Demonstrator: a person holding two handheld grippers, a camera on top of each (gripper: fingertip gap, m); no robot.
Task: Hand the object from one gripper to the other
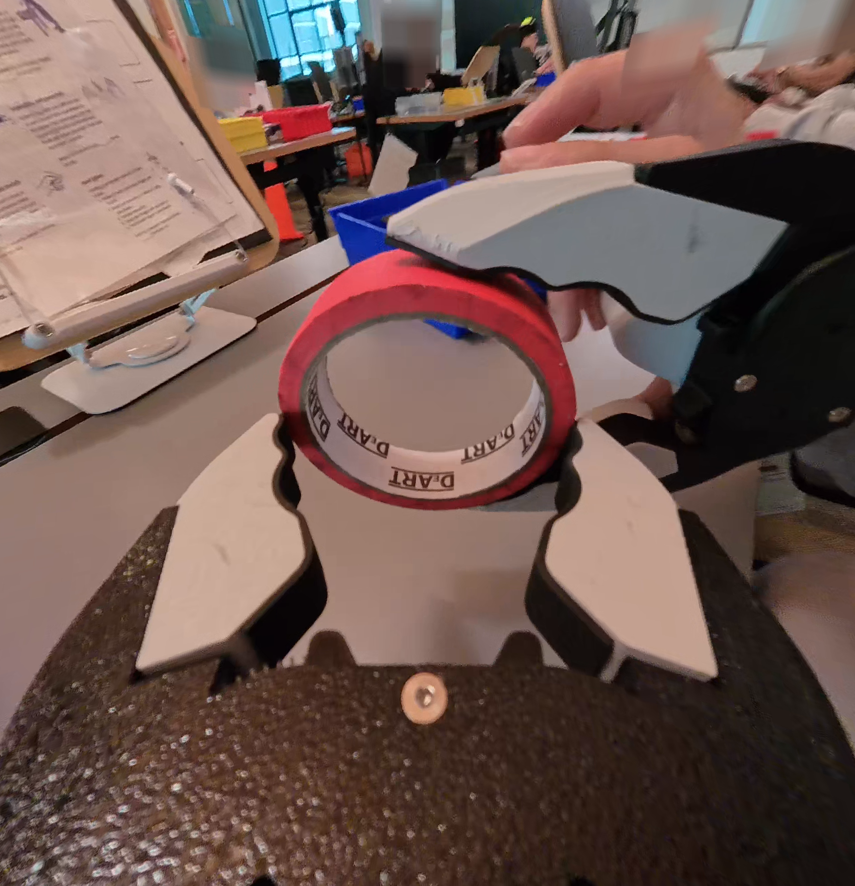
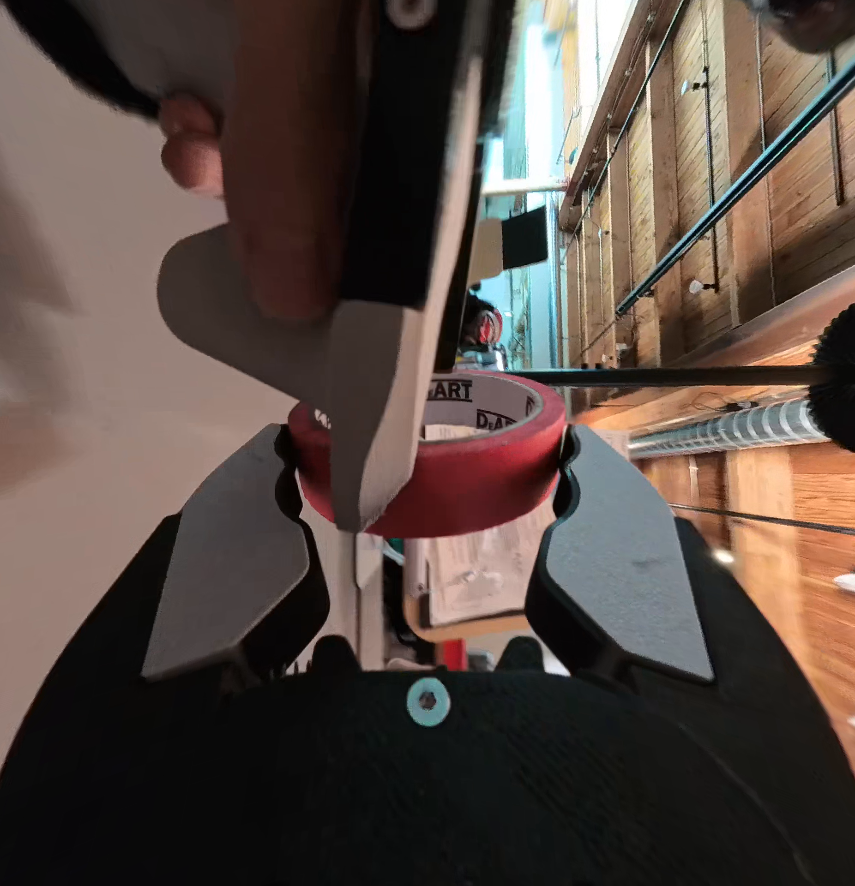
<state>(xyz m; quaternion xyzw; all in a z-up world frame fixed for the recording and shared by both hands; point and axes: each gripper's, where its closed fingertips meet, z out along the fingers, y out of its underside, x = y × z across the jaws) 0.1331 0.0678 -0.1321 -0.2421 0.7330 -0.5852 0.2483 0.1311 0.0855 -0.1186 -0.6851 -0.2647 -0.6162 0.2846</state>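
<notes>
A red roll of tape [image 1: 416,297] with a white printed core is held above the grey table [image 1: 104,479]. My left gripper [image 1: 428,431] is shut on the roll, with its two white fingers pressing the roll's left and right sides. The right gripper comes in from the right in the left wrist view, one finger [image 1: 584,230] on top of the roll and the other under it. In the right wrist view my right gripper [image 2: 423,446] is shut on the tape [image 2: 478,484] from both sides. A left gripper finger [image 2: 368,431] crosses in front of the roll.
A stand with printed papers [image 1: 104,168] sits at the table's left. A blue bin [image 1: 368,225] is behind the tape. A person's hand [image 1: 608,96] holds the right gripper. Desks with coloured bins lie farther back.
</notes>
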